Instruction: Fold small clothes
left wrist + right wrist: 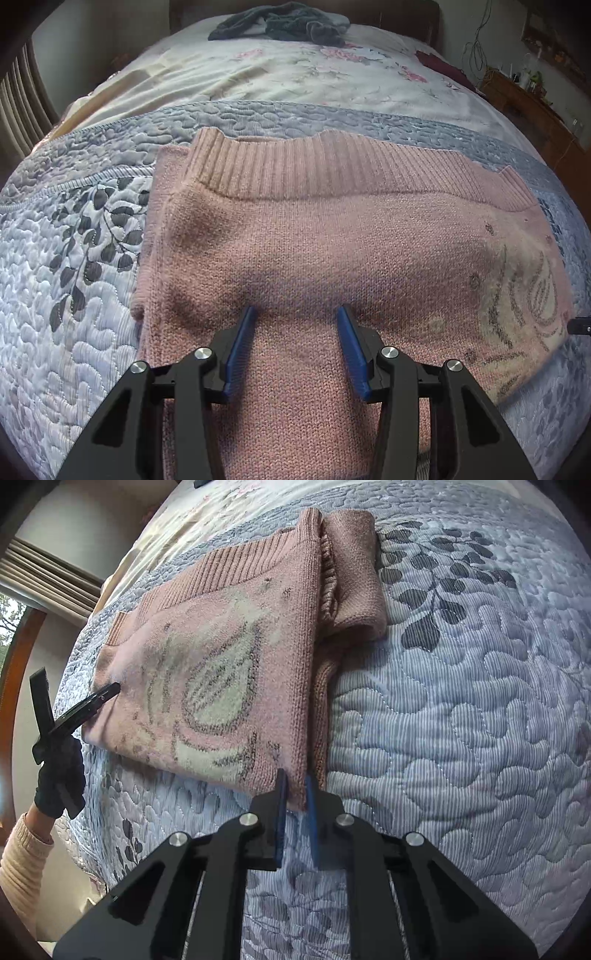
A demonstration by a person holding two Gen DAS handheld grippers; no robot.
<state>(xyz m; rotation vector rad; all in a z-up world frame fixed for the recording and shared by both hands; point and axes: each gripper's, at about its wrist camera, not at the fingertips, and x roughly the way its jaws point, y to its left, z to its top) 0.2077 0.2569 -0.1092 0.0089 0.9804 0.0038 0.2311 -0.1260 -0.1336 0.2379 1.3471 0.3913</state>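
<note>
Left wrist view: pink knit sweater (314, 236) lies folded on a quilted bed cover (74, 295), ribbed hem toward the far side. Left gripper (297, 317) sits over the knit, blue pads (242, 343) well apart, nothing between them; whether the tips touch the fabric is unclear. Sweater's near edge is cut off behind the gripper body. Dark clothes (280, 24) heaped at the bed's far end, blurred. Right wrist view: right gripper (295, 779) has its fingers close together, pinching the sweater's near corner (297, 794). A folded sleeve (354, 572) lies alongside the body. A gloved hand (59, 779) holds the other gripper at the sweater's left edge; its tip is partly hidden.
</note>
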